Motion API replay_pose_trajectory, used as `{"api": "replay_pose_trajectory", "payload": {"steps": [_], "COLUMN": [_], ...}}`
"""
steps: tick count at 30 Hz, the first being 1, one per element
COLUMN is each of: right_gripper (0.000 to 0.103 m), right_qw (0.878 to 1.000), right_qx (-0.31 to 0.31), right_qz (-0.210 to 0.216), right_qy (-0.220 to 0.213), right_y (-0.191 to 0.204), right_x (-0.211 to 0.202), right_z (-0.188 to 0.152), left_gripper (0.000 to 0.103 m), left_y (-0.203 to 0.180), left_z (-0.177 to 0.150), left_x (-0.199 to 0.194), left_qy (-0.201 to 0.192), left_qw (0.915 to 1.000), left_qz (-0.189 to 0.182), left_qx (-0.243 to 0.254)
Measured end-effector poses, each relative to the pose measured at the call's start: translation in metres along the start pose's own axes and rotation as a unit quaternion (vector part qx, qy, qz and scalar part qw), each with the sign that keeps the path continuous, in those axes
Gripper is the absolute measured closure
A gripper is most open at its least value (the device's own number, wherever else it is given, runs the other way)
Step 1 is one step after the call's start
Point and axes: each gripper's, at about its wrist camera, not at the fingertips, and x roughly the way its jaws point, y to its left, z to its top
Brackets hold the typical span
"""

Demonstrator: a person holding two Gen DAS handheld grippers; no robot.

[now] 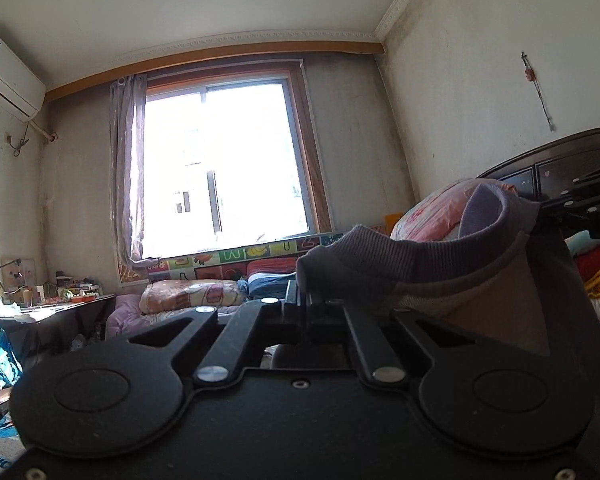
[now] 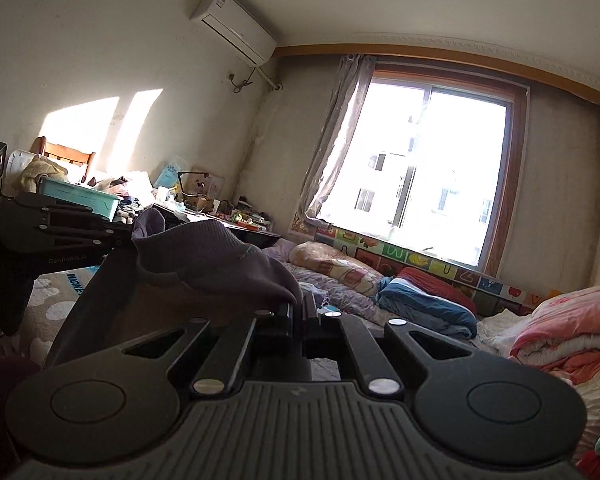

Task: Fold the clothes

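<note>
A grey-purple garment [image 1: 440, 264] with a ribbed edge is hanging in the air between the two grippers, held up above the bed rather than lying on it. In the left wrist view its ribbed band is curving from the left gripper [image 1: 302, 300] up and across to the right gripper [image 1: 556, 206] at the right edge of the frame, with the darker body of the cloth draping down below. The left gripper's fingers are pressing together on a corner of the ribbed edge. In the right wrist view the right gripper's [image 2: 300, 308] fingers are likewise clamping a bunched corner of the same cloth [image 2: 220, 256], which is stretching away to the left gripper [image 2: 116, 232] at the left edge. Beneath and beyond the garment, the bed [image 2: 352, 300] is carrying a patterned pillow [image 2: 336, 268], a folded blue blanket [image 2: 428, 304] and a pink quilt [image 2: 568, 324]. A dark wooden headboard [image 1: 560, 160] is showing behind the quilt. A bright window [image 1: 220, 168] with a pale curtain [image 1: 128, 168] is filling the far wall, a colourful play mat [image 2: 412, 256] is standing below its sill, an air conditioner [image 2: 236, 28] is sitting high on the side wall, and a cluttered desk [image 1: 52, 308] is standing under it.
</note>
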Motion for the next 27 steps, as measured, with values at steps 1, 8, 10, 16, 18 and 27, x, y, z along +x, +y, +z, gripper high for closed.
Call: {"api": "replay_pose_trajectory", "payload": {"steps": [1,8,10,16,18,27], "right_gripper": [0.098,0.098,0.098,0.098,0.098,0.098], "right_qw": [1.0,0.996,0.995,0.988,0.985,0.969], "right_qx": [0.008,0.051,0.058,0.079,0.09,0.122], "right_qz": [0.001,0.01,0.011,0.017,0.02,0.033], "right_qy": [0.007,0.067,0.081,0.134,0.149,0.212], "right_y": [-0.001,-0.015,-0.022,-0.048,-0.055,-0.074], "right_x": [0.005,0.064,0.083,0.154,0.175,0.258], "right_z": [-0.007,-0.052,-0.06,-0.088,-0.101,-0.154], "left_gripper": [0.103,0.103,0.103,0.103,0.103,0.103], "left_y": [-0.003,-0.003,-0.001,-0.001,0.0,0.015], "left_z": [-0.005,-0.033,-0.041,-0.068,-0.081,-0.138], "left_x": [0.004,0.064,0.086,0.159,0.18,0.252], "left_qy": [0.009,0.06,0.072,0.117,0.134,0.209], "left_qw": [1.0,0.9979,0.9971,0.9923,0.99,0.9773], "left_qz": [0.002,0.015,0.016,0.005,0.0,-0.022], "left_qx": [0.003,0.016,0.018,0.038,0.044,0.031]}}
